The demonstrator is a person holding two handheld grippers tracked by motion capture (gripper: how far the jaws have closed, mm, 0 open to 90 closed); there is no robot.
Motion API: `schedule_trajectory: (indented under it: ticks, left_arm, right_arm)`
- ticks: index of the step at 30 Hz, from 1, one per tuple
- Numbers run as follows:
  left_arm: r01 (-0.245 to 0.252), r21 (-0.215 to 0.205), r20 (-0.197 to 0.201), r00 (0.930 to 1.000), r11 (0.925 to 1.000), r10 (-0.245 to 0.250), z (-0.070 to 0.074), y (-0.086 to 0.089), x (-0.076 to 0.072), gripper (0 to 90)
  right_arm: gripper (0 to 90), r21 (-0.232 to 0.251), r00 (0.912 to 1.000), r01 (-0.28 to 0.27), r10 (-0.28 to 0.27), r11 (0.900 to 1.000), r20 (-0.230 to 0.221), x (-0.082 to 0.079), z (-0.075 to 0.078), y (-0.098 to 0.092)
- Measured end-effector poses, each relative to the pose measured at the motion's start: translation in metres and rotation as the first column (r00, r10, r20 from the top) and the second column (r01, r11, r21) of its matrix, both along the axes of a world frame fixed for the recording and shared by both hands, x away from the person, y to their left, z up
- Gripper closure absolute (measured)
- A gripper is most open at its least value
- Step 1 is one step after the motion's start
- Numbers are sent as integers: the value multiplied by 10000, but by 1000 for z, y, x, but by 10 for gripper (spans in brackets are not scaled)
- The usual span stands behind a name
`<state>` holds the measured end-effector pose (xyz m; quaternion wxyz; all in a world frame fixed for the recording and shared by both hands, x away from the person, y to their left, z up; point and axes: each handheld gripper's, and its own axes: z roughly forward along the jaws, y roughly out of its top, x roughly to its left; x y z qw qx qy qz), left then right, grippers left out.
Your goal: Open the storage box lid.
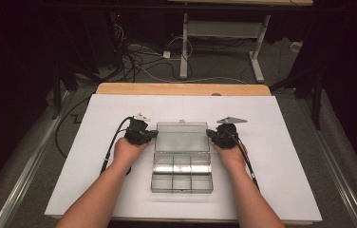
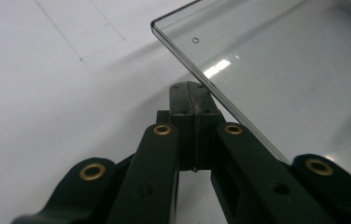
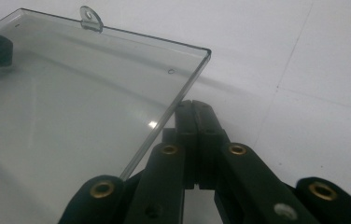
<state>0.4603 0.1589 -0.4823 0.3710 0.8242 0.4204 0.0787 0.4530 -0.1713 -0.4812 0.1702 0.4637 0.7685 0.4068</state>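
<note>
Couldn't make out any writing anywhere. The clear plastic box [image 1: 182, 164] in the middle of the tabletop [image 1: 281, 156] carried no label, brand or number, and its open lid [image 3: 71, 107] was bare too, just see-through plastic. The white sheet over the tabletop was blank all the way to its edges. The black tongs had no marking I could read either, close up or from above. Nothing legible on the stuff on the floor past the far edge.
</note>
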Motion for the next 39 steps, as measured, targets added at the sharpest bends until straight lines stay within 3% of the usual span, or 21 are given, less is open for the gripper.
schedule_trajectory:
  ticks: [8,15,24,32,39]
  left_arm:
    - [-122,-58,45,9999,9999,122,6,9,-5,881]
    - [34,-438,684,9977,9990,-4,13,18,-29,881]
    - [350,-923,1292,9914,9951,-228,11,29,-61,881]
    - [568,-1112,1483,9881,9922,-400,4,34,-83,881]
    - [668,-1431,1581,9865,9874,-438,-1,42,-100,881]
  right_arm:
    - [900,14,9999,110,-110,9999,24,-4,3,-6]
    - [900,53,9989,1,-3,10000,472,-22,11,-15]
    - [900,71,9952,-101,94,9999,979,-52,16,-28]
    - [900,82,9911,-275,262,9996,1307,-75,15,-34]
    - [900,152,9905,-320,296,9994,1340,-91,11,-40]
